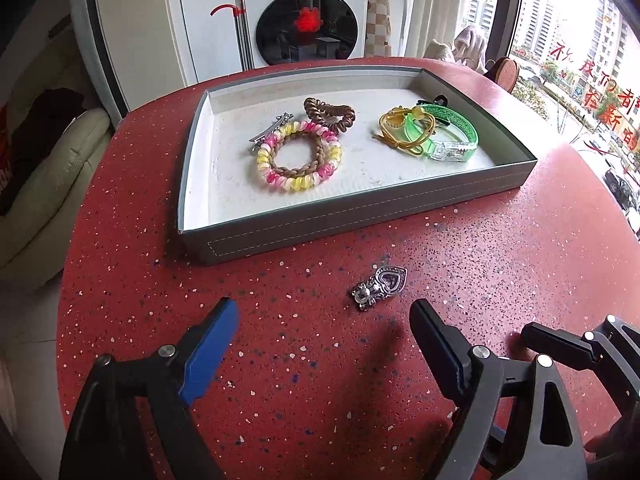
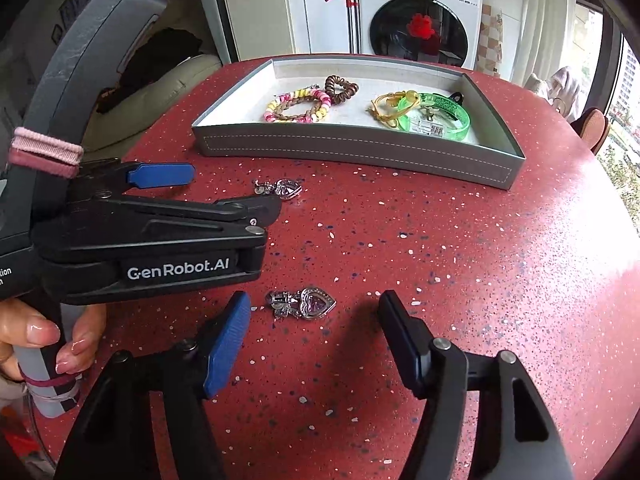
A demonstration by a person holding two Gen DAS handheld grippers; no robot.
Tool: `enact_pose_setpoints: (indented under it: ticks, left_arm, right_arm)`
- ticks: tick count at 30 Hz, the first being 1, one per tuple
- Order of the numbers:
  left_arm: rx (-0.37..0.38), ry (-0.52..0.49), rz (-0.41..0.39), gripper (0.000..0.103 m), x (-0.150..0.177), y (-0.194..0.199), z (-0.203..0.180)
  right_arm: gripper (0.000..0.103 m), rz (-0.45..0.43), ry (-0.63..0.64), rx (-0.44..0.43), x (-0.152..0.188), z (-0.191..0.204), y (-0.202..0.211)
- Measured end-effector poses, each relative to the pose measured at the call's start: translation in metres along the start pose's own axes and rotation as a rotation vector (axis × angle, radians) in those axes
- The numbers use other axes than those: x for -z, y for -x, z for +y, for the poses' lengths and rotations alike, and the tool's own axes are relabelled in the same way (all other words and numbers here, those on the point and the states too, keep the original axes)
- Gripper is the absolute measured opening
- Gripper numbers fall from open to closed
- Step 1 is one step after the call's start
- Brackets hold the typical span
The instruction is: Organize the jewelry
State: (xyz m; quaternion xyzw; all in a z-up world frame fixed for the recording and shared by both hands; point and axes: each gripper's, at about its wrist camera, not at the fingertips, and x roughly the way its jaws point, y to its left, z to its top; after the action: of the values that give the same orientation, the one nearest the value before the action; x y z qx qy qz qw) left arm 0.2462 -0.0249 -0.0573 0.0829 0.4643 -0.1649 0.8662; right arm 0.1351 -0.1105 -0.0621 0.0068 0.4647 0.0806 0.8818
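Heart earrings (image 2: 302,304) lying on red counter (image 2: 460,248), lower centre of frame, outside grey tray (image 2: 360,152), hence still unsorted. Right claw (image 2: 314,334) spread open around nearer one, ready for pinching; left claw (image 1: 324,320) likewise open, empty, just short of second earring (image 1: 380,286).

White washing machine (image 1: 307,20), bright window (image 1: 576,60)

A grey tray (image 1: 360,216) with a white lining is set on the red speckled table, at twelve o'clock from two silver heart-shaped pendants. One pendant (image 2: 302,304) lies flat on the table, and the other (image 2: 280,189) lies at about eleven o'clock from it, nearer the tray. In the tray, a pink-and-yellow coil band (image 1: 299,156) ringing a braided brown band, a brown coil tie (image 1: 330,114) and a silver clip (image 1: 270,132) are gathered at nine o'clock, with a green bangle (image 1: 448,136) and yellow cord (image 1: 400,130) at three o'clock.
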Motion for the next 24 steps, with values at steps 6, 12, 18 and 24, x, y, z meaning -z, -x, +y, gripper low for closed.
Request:
enact_pose_setpoints:
  ticks: [6,12,18,24]
  left_arm:
    - [0.01,-0.015,0.003,0.095,-0.003,-0.004,-0.006]
    - [0.017,-0.026,0.009,0.083,-0.005,-0.006,-0.013]
    - [0.021,-0.039,0.011,0.071,-0.007,-0.005,-0.019]
    - [0.03,-0.047,0.016,0.054,-0.008,-0.003,-0.023]
  right_arm:
    - [0.06,-0.019,0.053,0.041,0.0,0.007,-0.004]
    - [0.039,-0.032,0.087,0.042,0.0,0.013,-0.003]
    - [0.035,-0.039,0.075,0.04,0.002,0.011,-0.001]
    - [0.035,-0.036,0.032,0.023,0.003,0.001,0.001]
